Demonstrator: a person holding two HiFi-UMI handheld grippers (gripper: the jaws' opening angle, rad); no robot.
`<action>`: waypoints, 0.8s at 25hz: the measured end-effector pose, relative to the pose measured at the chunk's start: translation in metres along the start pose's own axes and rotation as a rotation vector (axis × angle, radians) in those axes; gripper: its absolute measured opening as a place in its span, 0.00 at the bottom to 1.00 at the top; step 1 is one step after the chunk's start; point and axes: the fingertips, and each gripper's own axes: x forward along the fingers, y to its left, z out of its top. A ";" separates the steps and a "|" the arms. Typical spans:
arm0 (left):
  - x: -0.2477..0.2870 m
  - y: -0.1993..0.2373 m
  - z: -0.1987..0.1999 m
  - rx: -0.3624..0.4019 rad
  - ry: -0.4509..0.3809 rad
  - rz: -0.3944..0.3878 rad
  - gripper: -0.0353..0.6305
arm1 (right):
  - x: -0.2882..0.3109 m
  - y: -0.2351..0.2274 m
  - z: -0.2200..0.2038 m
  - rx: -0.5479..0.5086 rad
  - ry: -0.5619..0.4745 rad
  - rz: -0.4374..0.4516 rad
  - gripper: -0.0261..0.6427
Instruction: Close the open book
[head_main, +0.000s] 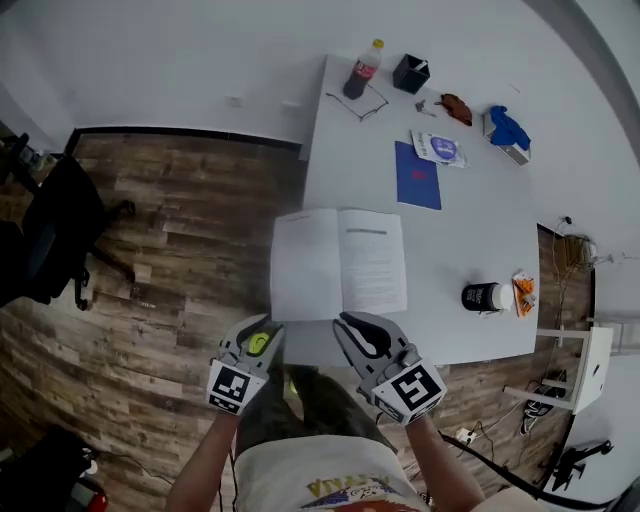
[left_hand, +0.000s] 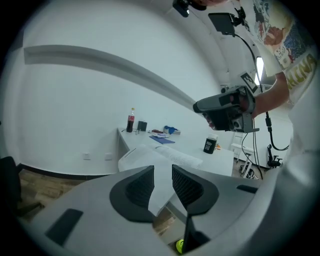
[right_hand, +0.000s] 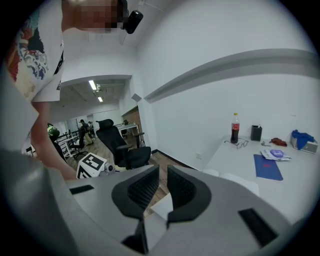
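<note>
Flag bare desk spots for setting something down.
Bare table between the open book and black cup; another strip left of the blue folder, beyond the book. Far end is crowded: bottle, glasses, pen pot, blue cloth.

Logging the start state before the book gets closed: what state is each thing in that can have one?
Book: open, lying flat.
Cola bottle: upright, capped.
Blue notebook: closed, lying flat.
Black cup: upright.
Left gripper: open by a narrow gap, empty.
Right gripper: open by a narrow gap, empty.
</note>
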 end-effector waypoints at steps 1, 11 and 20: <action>0.003 0.003 -0.008 0.004 0.000 0.000 0.19 | 0.005 0.000 -0.006 -0.002 0.016 0.009 0.10; 0.026 0.013 -0.103 0.166 0.085 -0.021 0.20 | 0.047 0.007 -0.055 0.024 0.112 0.068 0.10; 0.053 0.017 -0.131 0.190 0.081 0.041 0.20 | 0.051 0.010 -0.080 0.057 0.151 0.082 0.10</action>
